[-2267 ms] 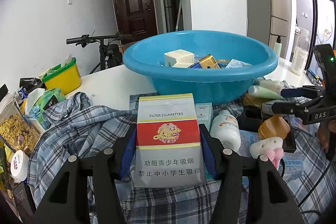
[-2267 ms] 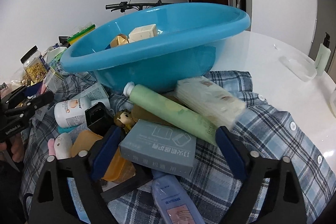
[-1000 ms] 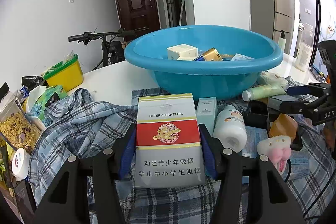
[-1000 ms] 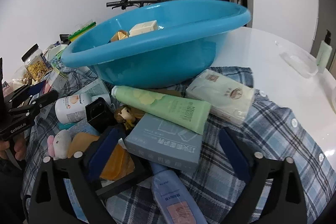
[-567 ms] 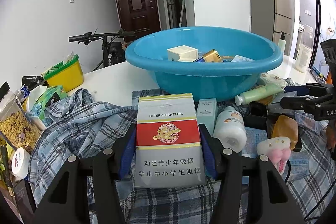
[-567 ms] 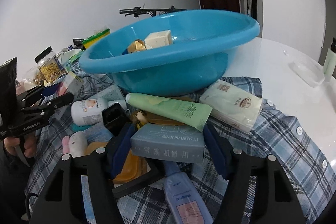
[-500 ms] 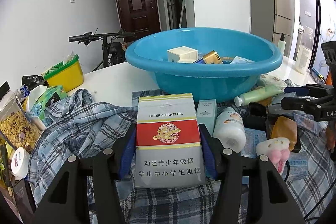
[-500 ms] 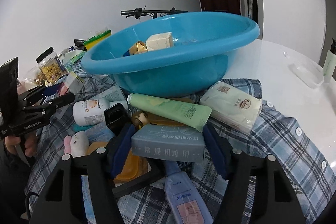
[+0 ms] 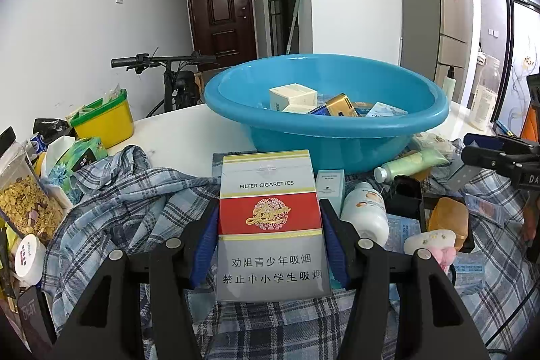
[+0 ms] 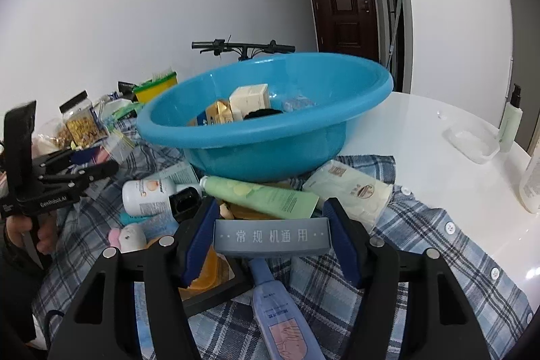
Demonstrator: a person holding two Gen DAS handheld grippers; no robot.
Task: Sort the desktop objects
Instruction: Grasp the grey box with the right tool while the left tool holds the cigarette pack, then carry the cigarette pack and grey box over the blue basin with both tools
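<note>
The left gripper is clamped on a cigarette pack, its blue pads flat against the pack's two sides; the pack stands upright between them. Just right of it a white bottle lies on the plaid cloth, and a small teal box stands behind the bottle. Ahead of the gripper sits the blue basin, with a cream box and a gold pack inside. Far left are a cereal jar and a yellow bin.

The right gripper has closed on a grey box, a pad pressed to each end, the box held level across the jaws. Under it a blue tube points toward the camera, with an amber item to its left. Just beyond the box lies a green tube, and right of that a pale tissue pack. Farther ahead the basin rests on the cloth's edge. Well to the right a clear tray and a pump bottle stand on the white table.
</note>
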